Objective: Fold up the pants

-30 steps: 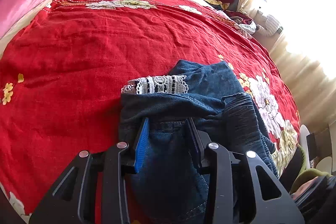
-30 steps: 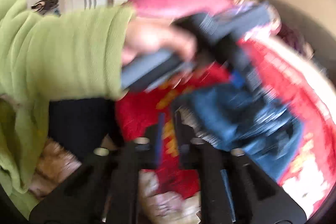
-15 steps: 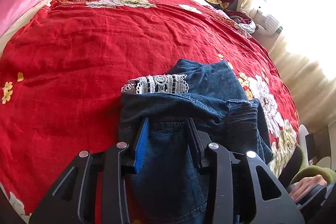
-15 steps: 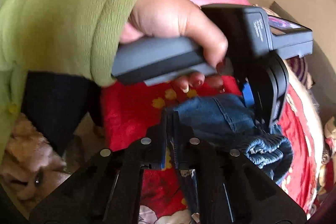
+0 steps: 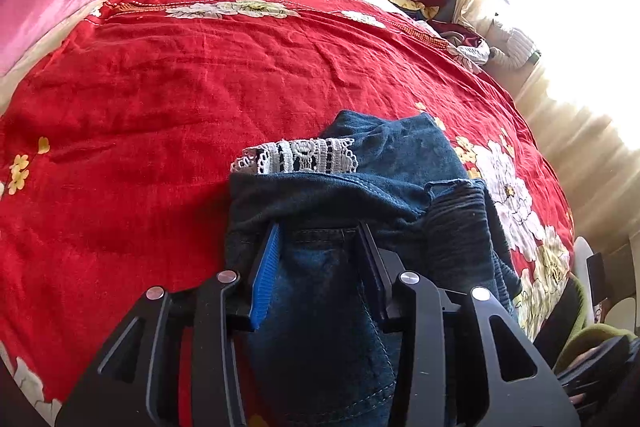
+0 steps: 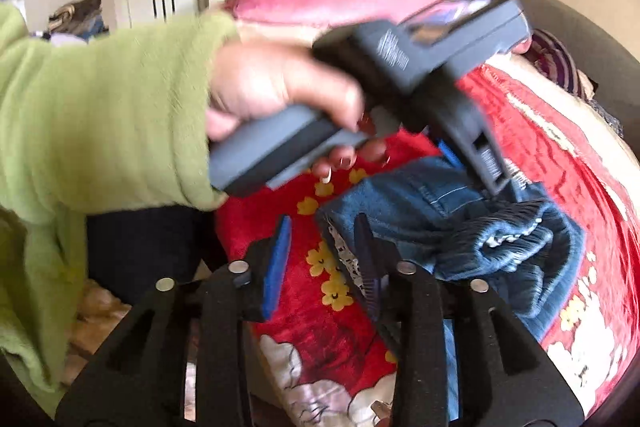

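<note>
The denim pants, bunched with a white lace trim showing, lie on the red floral bedspread. The left gripper has its jaws clamped on a fold of them. The right gripper, its jaws just opening and apart, holds nothing beside the pants' edge.

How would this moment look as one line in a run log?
left gripper: fingers around jeans | right gripper: just opened, nothing between fingers | jeans: bunched on red bedspread

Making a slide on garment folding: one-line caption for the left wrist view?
Left gripper clamped on folded blue jeans lying on a red floral bedspread.
</note>
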Demonstrator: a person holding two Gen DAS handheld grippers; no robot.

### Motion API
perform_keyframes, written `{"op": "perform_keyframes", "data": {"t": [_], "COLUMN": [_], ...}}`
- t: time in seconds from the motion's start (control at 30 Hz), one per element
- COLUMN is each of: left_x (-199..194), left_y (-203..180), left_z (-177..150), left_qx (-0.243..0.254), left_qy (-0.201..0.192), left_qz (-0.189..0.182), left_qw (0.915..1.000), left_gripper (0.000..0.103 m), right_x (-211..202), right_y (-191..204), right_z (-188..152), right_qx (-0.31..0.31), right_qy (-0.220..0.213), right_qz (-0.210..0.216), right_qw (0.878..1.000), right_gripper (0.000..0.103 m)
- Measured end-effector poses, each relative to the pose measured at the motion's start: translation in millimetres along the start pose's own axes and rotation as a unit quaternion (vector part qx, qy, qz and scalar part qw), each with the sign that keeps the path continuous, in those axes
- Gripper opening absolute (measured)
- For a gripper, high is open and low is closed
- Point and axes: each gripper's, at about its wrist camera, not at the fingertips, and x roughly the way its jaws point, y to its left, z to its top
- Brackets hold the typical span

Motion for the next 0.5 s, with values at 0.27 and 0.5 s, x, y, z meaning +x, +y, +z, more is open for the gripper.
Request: {"op": "perform_keyframes", "data": {"t": [0.27,0.5], "left_x": [-8.8,-29.4], "left_y": [-10.3,-15.9], "left_z": [-4.9,-8.3], "left_qx": [0.014,0.017], "left_qy": [-0.003,-0.018], "left_qz": [0.014,0.026], "left_qw": [0.9998,0.9994], "left_gripper": [0.053,0.067], "right_x": [-35.8,-59.6], "right_y": [2.9,-3.1], "right_z": [12.9,6.2], "right_qx": [0.019,0.039], "right_qy": [-0.051,-0.082], "right_qz": [-0.026,-0.057], "right_qw": [0.998,0.994], "right_gripper": [0.050,0.065]}}
